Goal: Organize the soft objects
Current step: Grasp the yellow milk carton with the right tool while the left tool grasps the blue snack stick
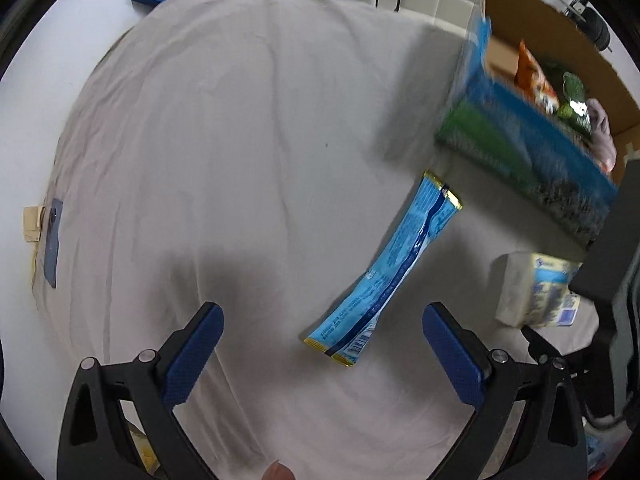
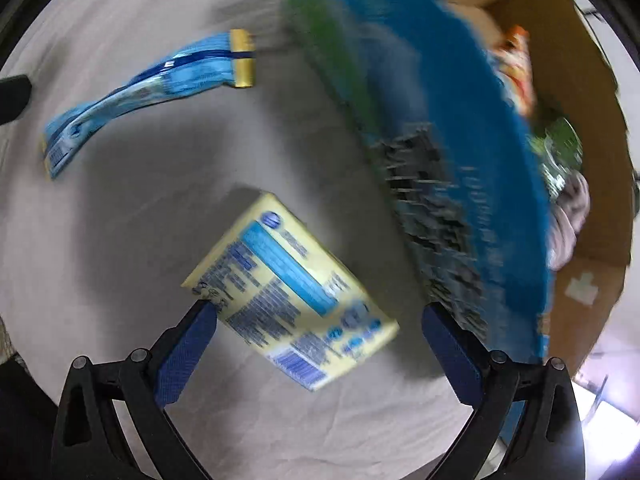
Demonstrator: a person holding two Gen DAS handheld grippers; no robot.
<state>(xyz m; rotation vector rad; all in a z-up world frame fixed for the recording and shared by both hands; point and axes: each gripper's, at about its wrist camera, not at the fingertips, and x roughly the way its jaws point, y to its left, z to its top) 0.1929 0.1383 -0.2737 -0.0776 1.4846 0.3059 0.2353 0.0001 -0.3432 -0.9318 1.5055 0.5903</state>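
On the cloth-covered tabletop, items as follows.

Item 1: yellow tissue pack, wrapped in printed film, lying flat just beside the box. Right tongs spread wide, one blue pad either side of it; left pad looks to touch a corner, nothing gripped. Judged light, squashy, with slick film; best taken across the narrow sides, squeezed gently so it does not skid out.

Item 2: long blue snack pouch, yellow-edged at both ends, flat and twisted mid-length, lying between the left tongs and the box. Left tongs wide open, empty, hovering above the cloth. Judged very light and floppy; take hold near the middle, where the crease gives a ridge, as an end grip would let it droop.

Item 3: cardboard box with blue-and-green printed side, open top. Contents: orange packet, green packet, pale cloth bundle. Room appears to remain.

Item 4: blue phone at the cloth's far left edge.
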